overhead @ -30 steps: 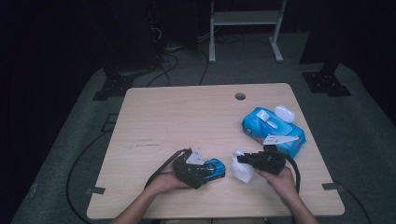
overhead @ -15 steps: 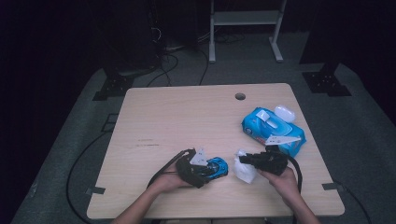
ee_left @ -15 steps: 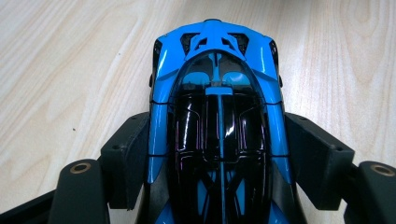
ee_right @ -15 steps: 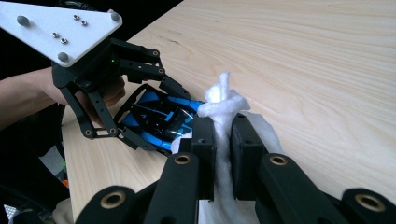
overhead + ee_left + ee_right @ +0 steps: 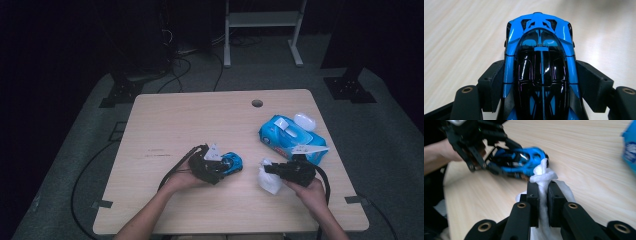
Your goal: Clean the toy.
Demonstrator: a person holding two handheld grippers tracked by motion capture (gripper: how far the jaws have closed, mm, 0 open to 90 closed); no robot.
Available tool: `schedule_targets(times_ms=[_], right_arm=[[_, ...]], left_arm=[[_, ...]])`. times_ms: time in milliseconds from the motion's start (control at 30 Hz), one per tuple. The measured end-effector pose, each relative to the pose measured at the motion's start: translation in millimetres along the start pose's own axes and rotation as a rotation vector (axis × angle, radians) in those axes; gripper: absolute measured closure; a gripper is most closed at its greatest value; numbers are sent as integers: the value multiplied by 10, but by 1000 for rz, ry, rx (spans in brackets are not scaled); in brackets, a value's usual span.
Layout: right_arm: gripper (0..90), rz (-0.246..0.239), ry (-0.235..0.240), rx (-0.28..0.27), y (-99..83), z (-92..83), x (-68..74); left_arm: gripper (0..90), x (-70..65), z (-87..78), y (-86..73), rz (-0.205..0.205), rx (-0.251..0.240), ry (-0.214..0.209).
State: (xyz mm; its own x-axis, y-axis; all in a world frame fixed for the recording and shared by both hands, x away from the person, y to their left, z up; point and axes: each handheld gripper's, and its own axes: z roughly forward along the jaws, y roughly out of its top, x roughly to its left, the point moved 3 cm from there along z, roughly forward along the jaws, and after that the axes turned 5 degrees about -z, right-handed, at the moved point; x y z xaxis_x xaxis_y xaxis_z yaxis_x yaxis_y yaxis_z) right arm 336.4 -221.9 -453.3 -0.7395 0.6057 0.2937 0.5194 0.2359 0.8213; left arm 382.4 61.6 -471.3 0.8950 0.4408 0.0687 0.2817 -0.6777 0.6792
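Observation:
A blue and black toy car (image 5: 540, 65) sits between the jaws of my left gripper (image 5: 220, 166), which is shut on its sides just above the wooden table (image 5: 200, 120). In the high view the toy car (image 5: 232, 162) pokes out to the right of that gripper. My right gripper (image 5: 543, 188) is shut on a crumpled white wipe (image 5: 542, 176), whose tip is close to the nose of the toy car (image 5: 524, 161). From above, the wipe (image 5: 267, 179) hangs at the left end of the right gripper (image 5: 272, 169).
A blue pack of wipes (image 5: 290, 137) lies at the table's right side, with a small white case (image 5: 304, 121) behind it. A round cable hole (image 5: 257, 103) is near the far edge. Black cables trail from both grippers.
The right gripper with the wipe has shifted slightly left, closer to the toy car. The left gripper and car have stayed about where they were.

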Motion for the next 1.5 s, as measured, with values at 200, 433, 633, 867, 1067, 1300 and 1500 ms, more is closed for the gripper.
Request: schedule_targets(times_ms=[200,433,633,867,1067,1300,1500], right_arm=[[806,-13,-64,51,-91,-28,-117],[683,-50,-131,148,-195,31,-189],[522,-59,-174,117,-158,-35,-227],[503,-49,-188,83,-142,-118,-261],[495,-47,-183,69,-145,-146,-244],[481,-47,-178,48,-130,-183,-209],[471,-51,-179,32,-135,-222,-194]], left_arm=[[279,155,103,-13,-39,15,18],[272,186,171,-62,-70,29,-7],[189,213,84,-5,-91,-23,14],[171,239,-32,0,-113,-60,27],[167,232,-139,1,-111,-82,27],[163,195,-282,-33,-116,-115,27],[162,161,-371,-108,-119,-131,31]])
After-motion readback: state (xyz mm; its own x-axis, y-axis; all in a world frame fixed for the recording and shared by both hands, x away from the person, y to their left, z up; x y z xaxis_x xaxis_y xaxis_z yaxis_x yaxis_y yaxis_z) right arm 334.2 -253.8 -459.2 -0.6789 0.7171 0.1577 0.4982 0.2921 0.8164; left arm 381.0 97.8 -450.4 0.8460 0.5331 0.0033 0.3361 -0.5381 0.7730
